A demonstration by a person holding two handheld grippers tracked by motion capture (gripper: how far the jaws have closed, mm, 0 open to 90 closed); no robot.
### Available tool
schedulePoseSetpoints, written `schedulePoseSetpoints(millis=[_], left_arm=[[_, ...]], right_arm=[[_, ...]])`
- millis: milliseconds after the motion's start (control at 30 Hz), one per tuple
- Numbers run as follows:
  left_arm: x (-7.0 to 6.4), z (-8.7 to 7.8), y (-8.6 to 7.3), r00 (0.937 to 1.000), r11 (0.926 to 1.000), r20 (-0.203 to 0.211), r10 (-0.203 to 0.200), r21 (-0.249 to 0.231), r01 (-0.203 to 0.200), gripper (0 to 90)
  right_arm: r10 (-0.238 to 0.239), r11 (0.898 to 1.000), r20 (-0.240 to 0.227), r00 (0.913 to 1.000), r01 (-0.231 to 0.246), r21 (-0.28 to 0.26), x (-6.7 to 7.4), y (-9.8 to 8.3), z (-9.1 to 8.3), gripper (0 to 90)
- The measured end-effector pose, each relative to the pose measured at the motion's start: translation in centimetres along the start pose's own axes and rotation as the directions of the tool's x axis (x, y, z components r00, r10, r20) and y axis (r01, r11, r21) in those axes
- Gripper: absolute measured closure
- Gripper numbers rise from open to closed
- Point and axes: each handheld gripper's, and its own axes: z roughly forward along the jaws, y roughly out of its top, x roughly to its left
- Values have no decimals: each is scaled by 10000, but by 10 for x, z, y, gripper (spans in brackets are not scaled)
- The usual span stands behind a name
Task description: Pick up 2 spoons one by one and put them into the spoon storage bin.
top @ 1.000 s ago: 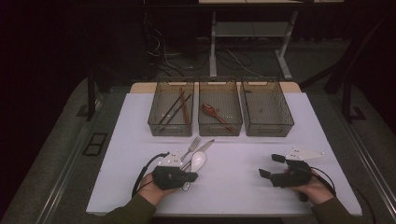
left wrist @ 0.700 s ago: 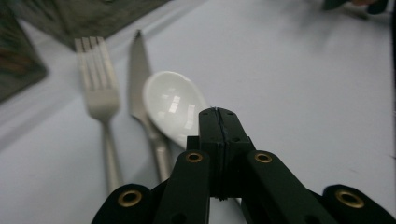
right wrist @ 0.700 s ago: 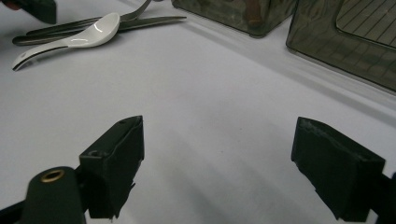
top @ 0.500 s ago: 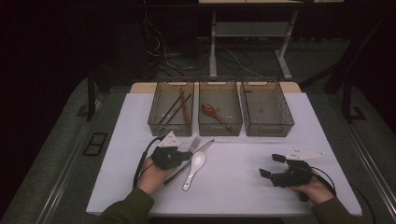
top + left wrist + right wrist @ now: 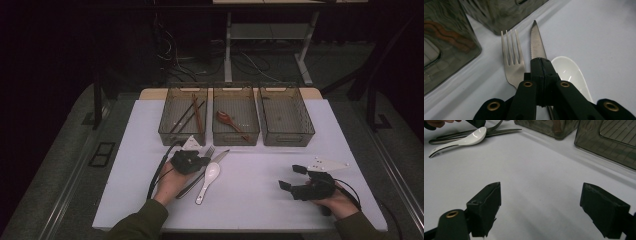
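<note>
**Left gripper closed over the cutlery, sorting under way**

The room is dark around a white table point(image 5: 260, 200), where three smoky bins stand in a row at the far edge: the left bin point(image 5: 183, 116) holds chopsticks, the middle bin point(image 5: 236, 115) a wooden spoon, and the right bin point(image 5: 285, 116) looks bare. Just before them lie a knife point(image 5: 537, 42), a fork point(image 5: 512, 60) and a white spoon point(image 5: 210, 176), side by side. My left gripper point(image 5: 199, 161) hangs over them, its jaws pressed together above the knife blade; I cannot tell whether anything is pinched. My right gripper point(image 5: 292, 176) rests well apart, jaws spread and empty.

I judge I am about to pick one piece for a bin. That calls for opening the left jaws and straddling a single handle.

Against a second ago, my left hand has slid forward from beside the spoon toward the bins.
</note>
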Motion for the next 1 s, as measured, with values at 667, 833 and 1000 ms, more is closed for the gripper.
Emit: schedulePoseSetpoints(millis=[667,833,1000], left_arm=[[1,4,5,9998,10000,-197,26,-41,-27,888],[4,-1,5,9998,9990,65,-210,-382,212,876],[1,-3,4,9990,9985,425,-162,-523,185,789]], right_arm=[[44,10000,40,10000,-44,-23,-1,0,-1,167],[33,10000,47,10000,-33,-44,-1,0,-2,167],[48,10000,75,10000,-48,-58,-1,0,-2,167]])
